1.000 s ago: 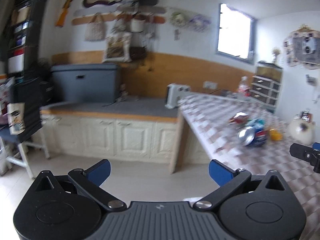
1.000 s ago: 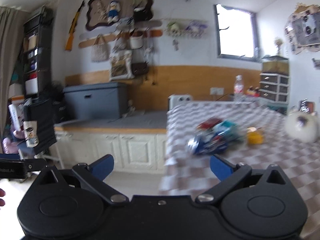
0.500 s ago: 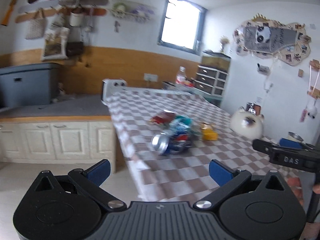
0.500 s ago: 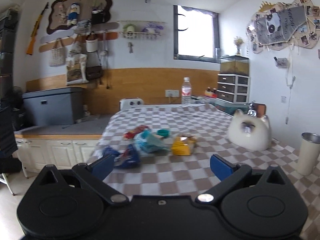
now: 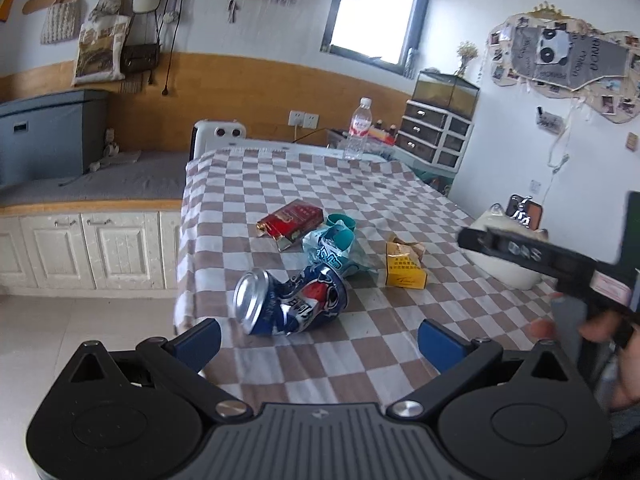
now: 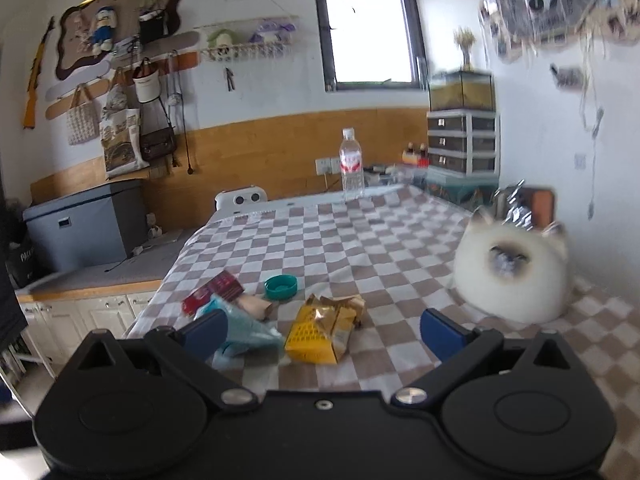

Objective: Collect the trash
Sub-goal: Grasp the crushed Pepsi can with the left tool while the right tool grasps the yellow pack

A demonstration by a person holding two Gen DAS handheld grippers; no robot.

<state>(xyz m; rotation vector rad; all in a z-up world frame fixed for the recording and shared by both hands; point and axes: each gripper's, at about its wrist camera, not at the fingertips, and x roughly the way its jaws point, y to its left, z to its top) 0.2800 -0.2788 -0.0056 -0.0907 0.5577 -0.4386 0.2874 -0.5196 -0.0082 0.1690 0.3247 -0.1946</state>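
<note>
The trash is lying in a loose cluster on the near-left part of the checked tabletop [image 5: 400,200]. Nearest the left tongs [image 5: 320,338] is a crushed blue can [image 5: 290,302], lying on its side with its long axis running left to right and its silver top facing left and slightly near. It is sitting just beyond the gap between the two blue tips, a little left of centre, near the tabletop's left edge. Behind it are lying a crumpled teal wrapper [image 5: 334,250], a red pack [image 5: 291,222] farther left, and a yellow pack [image 5: 404,266] to the right.

The left tongs are standing wide open and holding nothing. The right tongs [image 6: 323,330] are likewise spread wide and empty; in their own view the yellow pack [image 6: 326,330] is sitting straight ahead between the tips, with the wrapper [image 6: 244,330] partly hidden behind the left tip.

So, by my judgement, the left tongs are nearer the can and the right tongs nearer the yellow pack. Closing across the can's short width would suit the left tongs as they are now facing.

The left view is showing the can and a hand [image 5: 600,344] gripping the right tool; the right view is not showing the can at all, but it is showing a teal lid [image 6: 281,287] plainly and a white cat-shaped object [image 6: 514,272] at the far right, blurred.

No bin is in sight in either view.
</note>
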